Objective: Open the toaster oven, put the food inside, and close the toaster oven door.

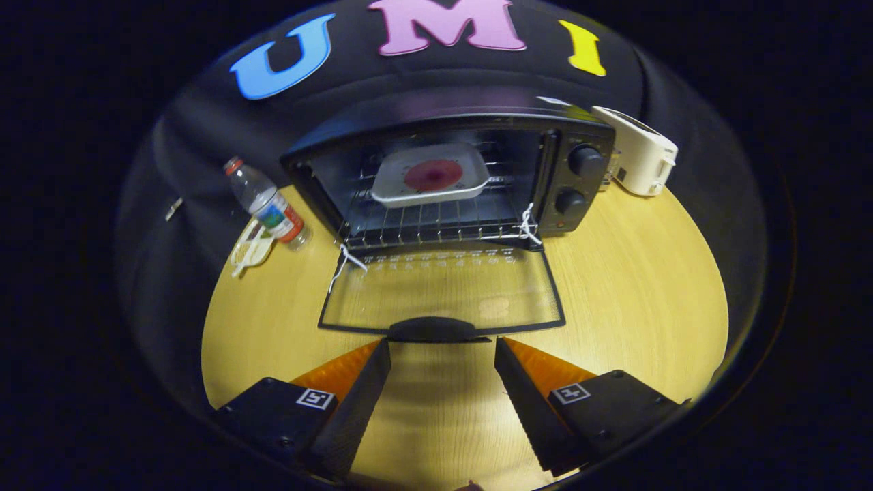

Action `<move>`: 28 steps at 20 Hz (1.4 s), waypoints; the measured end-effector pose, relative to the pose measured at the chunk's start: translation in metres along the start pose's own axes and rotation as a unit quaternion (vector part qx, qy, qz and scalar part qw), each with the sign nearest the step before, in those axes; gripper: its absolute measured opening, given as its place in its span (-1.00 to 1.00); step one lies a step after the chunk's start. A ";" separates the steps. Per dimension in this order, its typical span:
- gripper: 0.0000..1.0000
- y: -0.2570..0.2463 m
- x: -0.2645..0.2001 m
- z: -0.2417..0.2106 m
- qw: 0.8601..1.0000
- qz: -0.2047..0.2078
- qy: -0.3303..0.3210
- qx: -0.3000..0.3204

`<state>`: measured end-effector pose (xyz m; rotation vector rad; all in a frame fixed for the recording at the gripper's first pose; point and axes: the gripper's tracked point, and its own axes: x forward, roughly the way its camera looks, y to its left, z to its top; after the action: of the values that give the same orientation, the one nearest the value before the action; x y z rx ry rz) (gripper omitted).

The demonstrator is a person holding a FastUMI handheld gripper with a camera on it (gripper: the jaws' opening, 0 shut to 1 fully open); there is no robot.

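Toaster oven: the toaster oven (450,174) sits at the back of the desk (634,293), its cavity open to the gripper.
Door: the glass door (442,290) lies folded down flat over the desk, with its dark handle (434,330) at the near edge, just ahead of the fingertips.
Food: a pale tray (431,175) carrying a round reddish piece of food (434,174) rests on the wire rack (436,221) inside the oven, toward the back.
Gripper: the gripper (442,351) hovers low over the desk with its fingers spread wide and nothing between them — the handle lies just beyond the gap.
Step in hand: with the food seemingly already in place, closing the door looks like what remains.
How to do it well: the gripper would likely do best to get under or around the handle at its middle, then lift along the door's hinge arc rather than straight up — a centred hold keeps the door from twisting.
Watch for: white string (528,225) is tied at the right hinge corner and another piece (344,262) at the left; either could catch as the door swings.
Nearby: a water bottle (267,203) lies left of the oven beside a small pale object (251,249), and a white appliance (638,150) stands to its right, all well apart from the door's path.
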<state>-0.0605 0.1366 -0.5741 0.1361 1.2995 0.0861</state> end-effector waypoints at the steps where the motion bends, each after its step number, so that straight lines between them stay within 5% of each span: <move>1: 0.99 -0.002 0.008 -0.009 1.000 0.000 0.014 -0.004; 13: 0.98 -0.008 0.061 -0.020 0.998 -0.018 0.058 0.020; 28: 0.99 -0.001 -0.063 0.066 0.990 0.038 -0.129 0.048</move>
<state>-0.0139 0.1233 -0.4970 0.2705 1.0394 0.0687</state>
